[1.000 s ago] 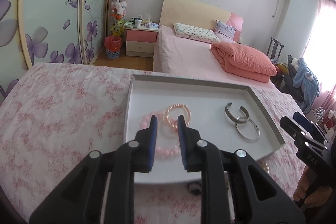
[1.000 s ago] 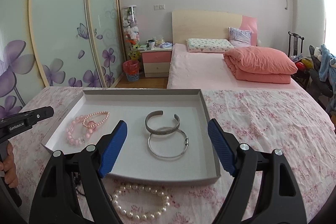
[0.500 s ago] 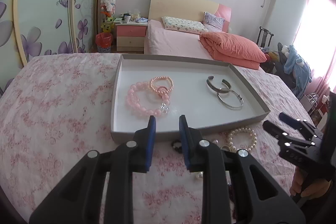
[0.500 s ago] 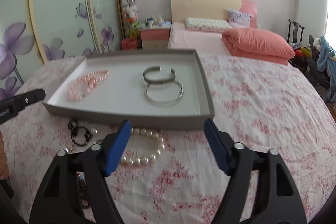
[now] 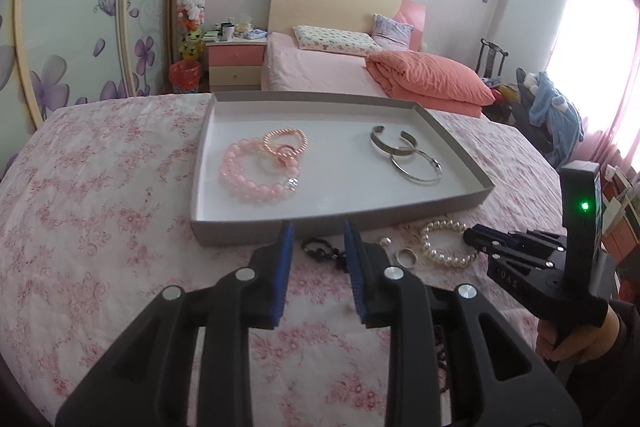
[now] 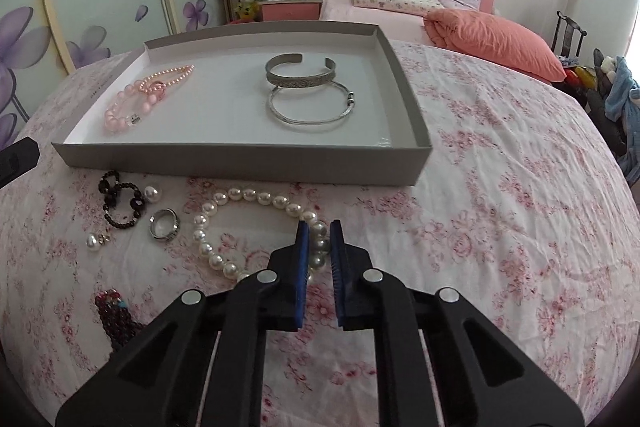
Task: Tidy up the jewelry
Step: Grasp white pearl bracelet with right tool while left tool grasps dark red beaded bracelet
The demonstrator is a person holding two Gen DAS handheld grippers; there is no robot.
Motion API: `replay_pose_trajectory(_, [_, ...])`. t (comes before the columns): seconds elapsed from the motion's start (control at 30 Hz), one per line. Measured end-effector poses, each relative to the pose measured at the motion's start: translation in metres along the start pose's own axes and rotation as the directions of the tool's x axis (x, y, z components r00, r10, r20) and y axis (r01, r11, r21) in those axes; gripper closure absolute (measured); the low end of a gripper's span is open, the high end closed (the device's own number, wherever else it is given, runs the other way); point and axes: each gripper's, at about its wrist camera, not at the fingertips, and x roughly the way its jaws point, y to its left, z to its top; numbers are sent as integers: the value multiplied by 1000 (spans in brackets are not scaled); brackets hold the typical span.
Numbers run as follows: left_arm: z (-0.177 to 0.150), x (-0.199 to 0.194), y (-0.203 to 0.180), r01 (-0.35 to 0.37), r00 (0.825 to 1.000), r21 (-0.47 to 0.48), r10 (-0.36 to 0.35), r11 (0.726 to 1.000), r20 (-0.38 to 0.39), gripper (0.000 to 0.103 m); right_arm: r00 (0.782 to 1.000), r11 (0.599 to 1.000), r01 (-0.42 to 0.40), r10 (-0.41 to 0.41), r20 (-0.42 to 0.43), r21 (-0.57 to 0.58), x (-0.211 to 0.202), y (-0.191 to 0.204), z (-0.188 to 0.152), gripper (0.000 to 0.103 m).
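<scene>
Right gripper, jaws pinching the pearls just before the tray, grips few beads; lifted, the strand may slip.

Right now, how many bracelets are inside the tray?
4: two pink beaded ones, light pink and peach, at the tray's left; silver cuff and thin bangle at centre-right.

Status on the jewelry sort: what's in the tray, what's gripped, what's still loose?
Done: two pink bead bracelets and two silver bangles lie in the grey tray. In hand: the right gripper has just closed on the white pearl bracelet, not yet lifted. Left: black bead bracelet, silver ring, pearl earrings and dark red beads on the floral cloth. Left gripper holds nothing.
</scene>
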Motion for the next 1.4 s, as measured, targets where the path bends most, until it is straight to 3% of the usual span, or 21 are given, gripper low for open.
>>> replay_pose_trajectory(0.27, [-13,2,-20,91,995,46,-88,995,-50,71,997,994,80,-80,-6,71,-12,-34,-16,92])
replay_pose_trajectory(0.6, [-43,14,-62,209,971,141,-187,968,-151,61,998,993,66,-66,-4,96,-34,-46,-46,92])
replay_pose_trajectory(0.73, [-50,23,-76,211,967,184,-178,960,-180,55,998,993,60,-60,-4,104,-38,-48,-51,92])
replay_pose_trajectory(0.93, [-59,41,-91,166,970,249,-112,954,-218,55,998,993,56,-56,-3,107,-38,-49,-51,92])
replay_pose_trajectory(1.27, [-64,42,-92,74,983,302,-19,950,-181,87,998,993,60,-60,-3,105,-37,-49,-52,92])
replay_pose_trajectory(1.4, [-64,39,-85,83,981,281,-30,956,-189,89,998,993,60,-60,-3,105,-37,-48,-51,92])
